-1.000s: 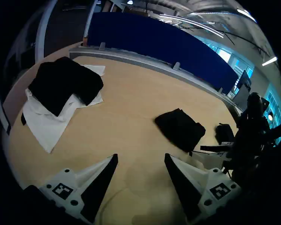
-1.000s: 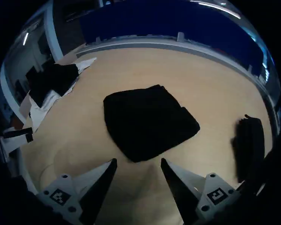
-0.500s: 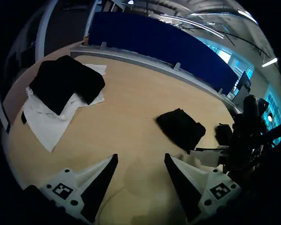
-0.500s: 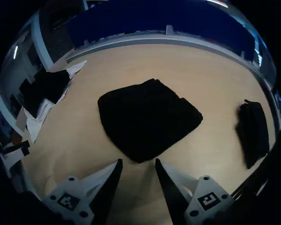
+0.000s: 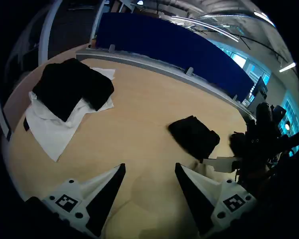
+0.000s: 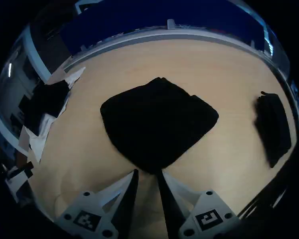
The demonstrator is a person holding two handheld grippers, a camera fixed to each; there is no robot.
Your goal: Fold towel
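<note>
Black towel (image 6: 157, 123), right hand-held gripper (image 6: 147, 173) narrow-gapped at its edge

Open tabletop between cloth heaps
Bare table (image 5: 137, 115) spreads wide between the black-and-white pile (image 5: 65, 95) and the folded black towel (image 6: 157, 123); a dark bundle (image 6: 273, 127) lies near the table's edge.

The left gripper view looks from the near edge across the bench (image 5: 141, 103) toward the blue partition (image 5: 169, 40) — wide, well back. The right gripper view tilts down, close over the folded black towel (image 6: 157, 123) — both views share it.
</note>
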